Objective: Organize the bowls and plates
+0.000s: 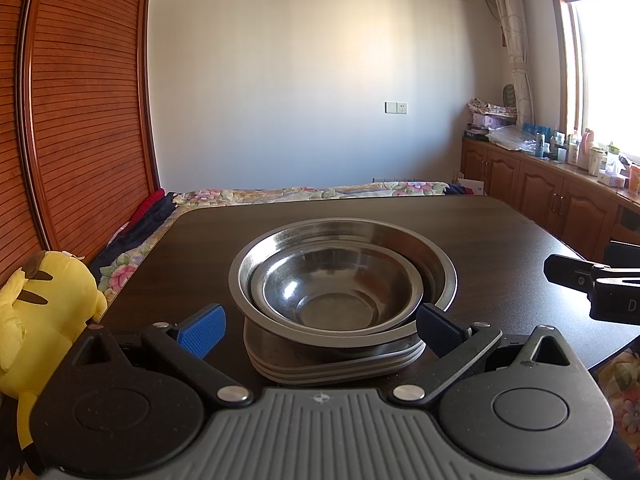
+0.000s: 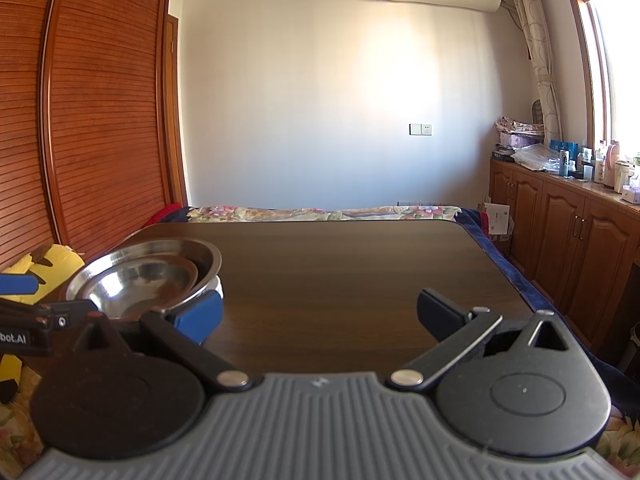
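Each gripper, left (image 1: 320, 330) and right (image 2: 320, 318), is built of black arms pinned with silver rivets to round black discs, and a grey ribbed plate is set between them. Blue textured pads (image 1: 203, 330) are fitted to the fingers. White lettering "bot.AI" (image 2: 12, 338) is printed on the left body.

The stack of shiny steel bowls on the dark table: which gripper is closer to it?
Left. The left gripper is open right at the stack of steel bowls, its fingers flanking the near rim. The right gripper, also open, faces bare dark table beside the stack.
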A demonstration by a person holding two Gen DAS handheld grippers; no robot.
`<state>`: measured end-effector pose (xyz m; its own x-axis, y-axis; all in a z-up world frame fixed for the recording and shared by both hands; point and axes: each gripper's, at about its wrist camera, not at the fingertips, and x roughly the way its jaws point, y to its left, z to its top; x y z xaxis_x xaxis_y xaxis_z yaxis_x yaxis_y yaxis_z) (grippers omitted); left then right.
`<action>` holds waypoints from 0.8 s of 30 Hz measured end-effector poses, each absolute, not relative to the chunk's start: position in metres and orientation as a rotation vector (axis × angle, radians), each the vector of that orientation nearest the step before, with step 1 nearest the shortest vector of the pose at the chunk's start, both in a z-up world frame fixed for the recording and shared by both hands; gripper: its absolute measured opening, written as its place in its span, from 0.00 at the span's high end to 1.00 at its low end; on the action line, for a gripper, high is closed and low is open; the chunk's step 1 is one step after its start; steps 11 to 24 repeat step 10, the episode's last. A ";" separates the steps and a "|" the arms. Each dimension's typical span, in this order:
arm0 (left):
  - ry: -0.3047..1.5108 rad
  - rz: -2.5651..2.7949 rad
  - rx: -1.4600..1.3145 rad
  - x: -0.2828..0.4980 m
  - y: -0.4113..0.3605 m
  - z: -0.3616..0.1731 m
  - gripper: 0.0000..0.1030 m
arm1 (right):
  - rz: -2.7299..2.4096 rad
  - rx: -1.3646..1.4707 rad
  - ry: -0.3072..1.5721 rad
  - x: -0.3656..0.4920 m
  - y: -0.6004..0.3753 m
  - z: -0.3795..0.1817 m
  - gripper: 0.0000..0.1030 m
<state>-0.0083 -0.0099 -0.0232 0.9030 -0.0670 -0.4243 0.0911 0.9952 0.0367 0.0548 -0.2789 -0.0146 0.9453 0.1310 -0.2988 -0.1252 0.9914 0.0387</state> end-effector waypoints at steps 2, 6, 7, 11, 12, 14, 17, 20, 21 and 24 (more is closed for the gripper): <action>0.436 -0.081 0.058 -0.009 -0.010 -0.023 0.00 | 0.130 0.019 0.306 0.054 -0.279 -0.015 0.00; 0.436 -0.081 0.057 -0.008 -0.010 -0.023 0.00 | 0.130 0.020 0.306 0.054 -0.279 -0.015 0.00; 0.436 -0.082 0.057 -0.008 -0.010 -0.023 0.00 | 0.130 0.019 0.306 0.054 -0.279 -0.015 0.00; 0.436 -0.081 0.057 -0.008 -0.010 -0.023 0.00 | 0.129 0.020 0.305 0.054 -0.279 -0.015 0.00; 0.436 -0.081 0.057 -0.008 -0.010 -0.023 0.00 | 0.129 0.020 0.305 0.054 -0.279 -0.015 0.00; 0.436 -0.081 0.057 -0.008 -0.010 -0.023 0.00 | 0.129 0.020 0.305 0.054 -0.279 -0.015 0.00; 0.436 -0.081 0.057 -0.008 -0.010 -0.023 0.00 | 0.129 0.020 0.305 0.054 -0.279 -0.015 0.00; 0.436 -0.081 0.057 -0.008 -0.010 -0.023 0.00 | 0.129 0.020 0.305 0.054 -0.279 -0.015 0.00; 0.436 -0.081 0.057 -0.008 -0.010 -0.023 0.00 | 0.129 0.020 0.305 0.054 -0.279 -0.015 0.00; 0.436 -0.081 0.057 -0.008 -0.010 -0.023 0.00 | 0.129 0.020 0.305 0.054 -0.279 -0.015 0.00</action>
